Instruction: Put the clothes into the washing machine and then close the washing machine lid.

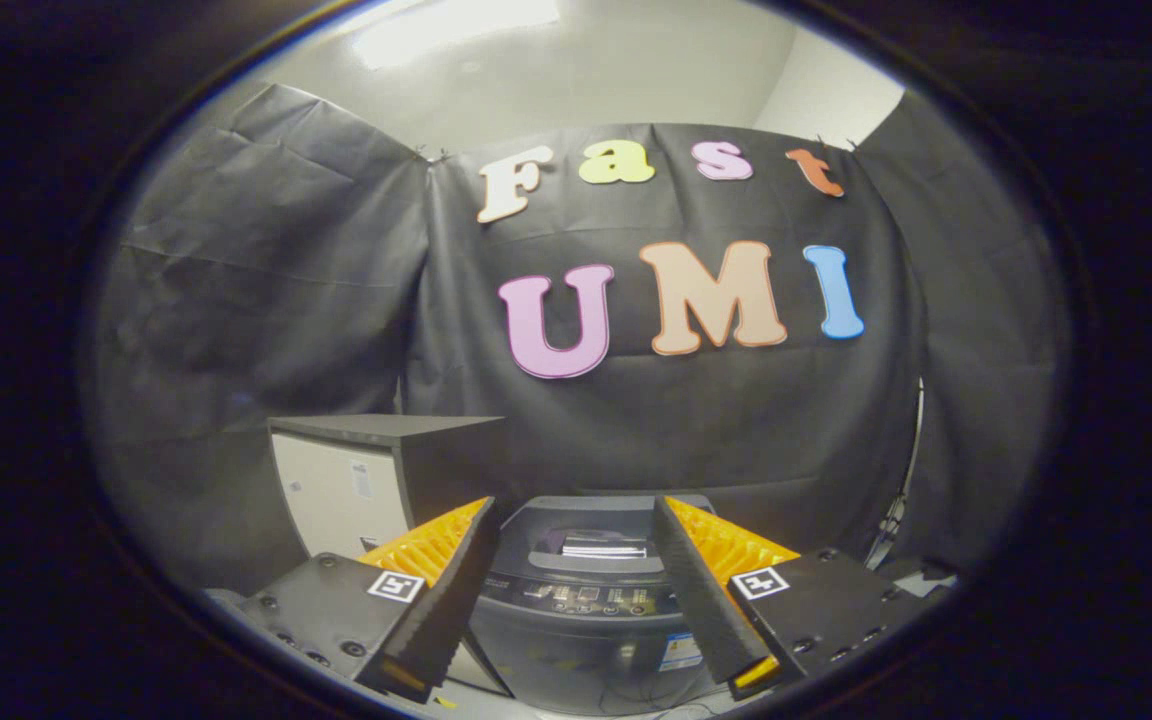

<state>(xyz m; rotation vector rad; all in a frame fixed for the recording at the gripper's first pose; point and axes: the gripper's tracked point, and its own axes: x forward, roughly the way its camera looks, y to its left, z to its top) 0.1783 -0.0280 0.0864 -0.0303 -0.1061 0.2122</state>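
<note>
Your gripper (573, 520) has its fingers spread wide and empty, with the washing machine (586, 610) low center between them.

Washing machine (586, 600) stands beside pale cabinet (351, 490); supporting surface unclear.

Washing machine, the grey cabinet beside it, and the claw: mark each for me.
Washing machine (576, 560): gripper view, on its closed lid, seen between the fingers.
Grey cabinet (341, 495): gripper view, on its pale front panel.
Claw (571, 515): gripper view, midway between its open fingertips.
</note>
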